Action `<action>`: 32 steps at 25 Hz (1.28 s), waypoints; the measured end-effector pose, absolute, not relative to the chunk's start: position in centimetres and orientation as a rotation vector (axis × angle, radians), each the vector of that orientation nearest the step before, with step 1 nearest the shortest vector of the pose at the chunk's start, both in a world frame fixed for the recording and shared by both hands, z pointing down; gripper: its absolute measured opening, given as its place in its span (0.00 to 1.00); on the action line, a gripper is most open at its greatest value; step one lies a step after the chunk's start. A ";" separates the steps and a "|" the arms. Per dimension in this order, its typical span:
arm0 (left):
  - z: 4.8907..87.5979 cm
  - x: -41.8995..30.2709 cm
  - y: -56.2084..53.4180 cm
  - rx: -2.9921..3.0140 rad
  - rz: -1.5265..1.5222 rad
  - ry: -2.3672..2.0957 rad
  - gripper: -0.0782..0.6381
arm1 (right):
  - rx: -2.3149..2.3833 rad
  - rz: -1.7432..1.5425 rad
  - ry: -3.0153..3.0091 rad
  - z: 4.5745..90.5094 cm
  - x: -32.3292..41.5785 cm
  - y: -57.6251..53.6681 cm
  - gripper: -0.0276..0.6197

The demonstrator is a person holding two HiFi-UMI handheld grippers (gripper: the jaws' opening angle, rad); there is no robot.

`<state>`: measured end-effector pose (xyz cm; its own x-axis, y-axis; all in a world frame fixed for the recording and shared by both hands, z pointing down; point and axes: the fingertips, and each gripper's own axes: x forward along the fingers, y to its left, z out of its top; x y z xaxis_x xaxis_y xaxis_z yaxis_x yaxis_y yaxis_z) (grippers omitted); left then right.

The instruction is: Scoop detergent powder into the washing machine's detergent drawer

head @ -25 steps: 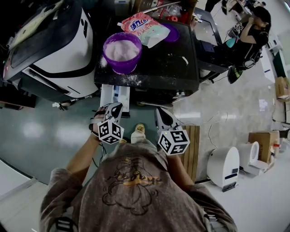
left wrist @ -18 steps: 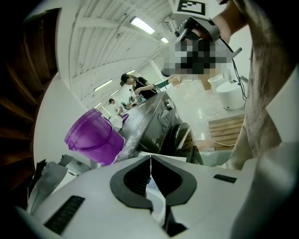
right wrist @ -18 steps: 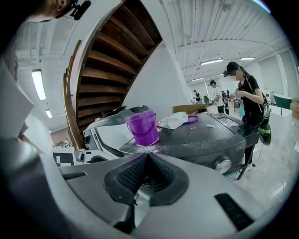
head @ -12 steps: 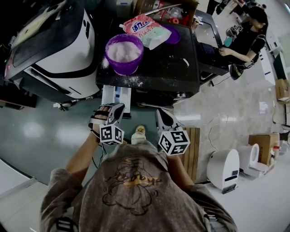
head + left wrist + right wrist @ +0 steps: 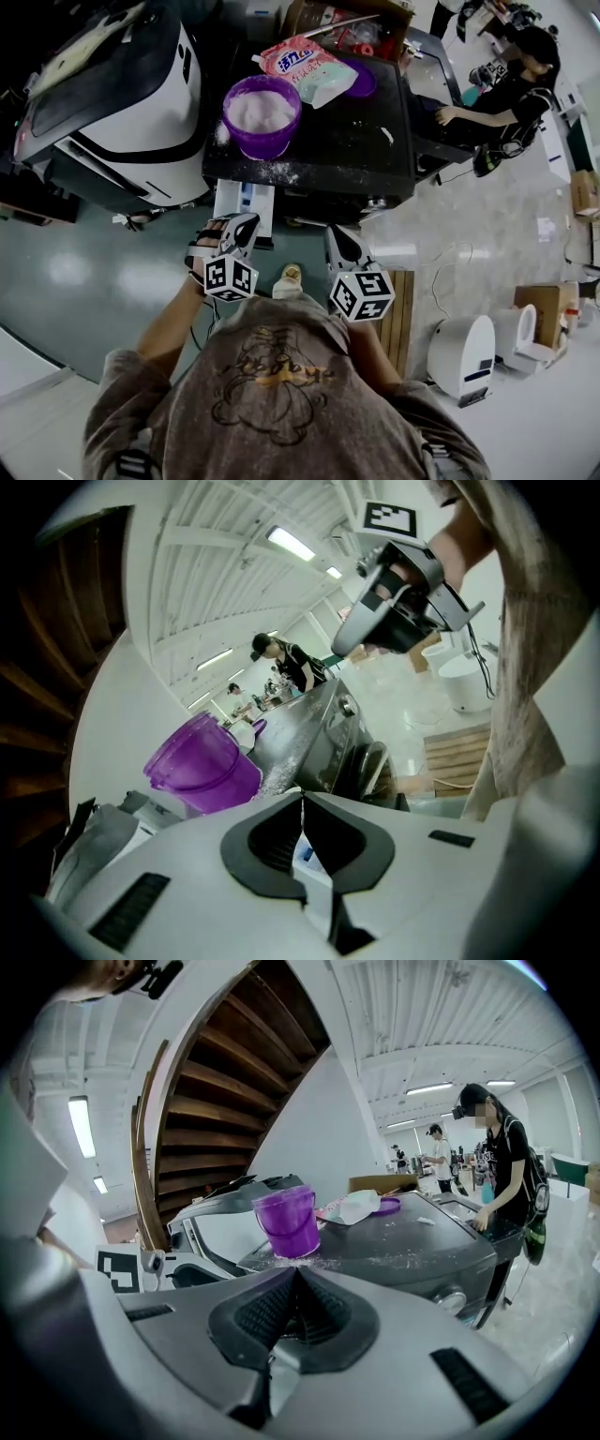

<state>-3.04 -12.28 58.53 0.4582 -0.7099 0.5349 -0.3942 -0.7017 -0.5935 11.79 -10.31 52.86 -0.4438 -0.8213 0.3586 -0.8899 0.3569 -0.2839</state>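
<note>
- Head view: both grippers are held low, close to the person's body and short of the washing machine (image 5: 347, 141). No scoop is seen in either, so scooping is judged not yet begun.
- L gripper (image 5: 301, 797): jaws are closed, tips touching, nothing gripped btwn them.
- R gripper (image 5: 297, 1271): jaws are likewise closed tip to tip, nothing held.
- Just ahead of the L gripper, the detergent drawer (image 5: 242, 199) is seen already pulled out of the machine front, white w/ a blue part. Whether any powder is in it can't be told.
- On the machine top, near its front-left edge, a purple bucket (image 5: 262, 117) is stood upright, filled w/ white powder. Some is scattered beside it.
- Further back, a detergent bag (image 5: 309, 61) is laid behind the bucket.
- Left to do, approx. everything: a scoop to be taken up, powder lifted, then tipped into the drawer.
</note>
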 end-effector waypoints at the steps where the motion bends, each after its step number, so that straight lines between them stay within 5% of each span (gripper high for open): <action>1: 58.0 -3.2 -12.5 -2.366 -1.098 0.973 0.14 | 1.563 0.663 -2.458 52.8 11.8 -10.4 0.04; 32: 47.3 -8.9 -15.2 -2.910 -0.249 1.775 0.14 | 1.608 0.540 -2.471 50.1 13.0 -13.5 0.04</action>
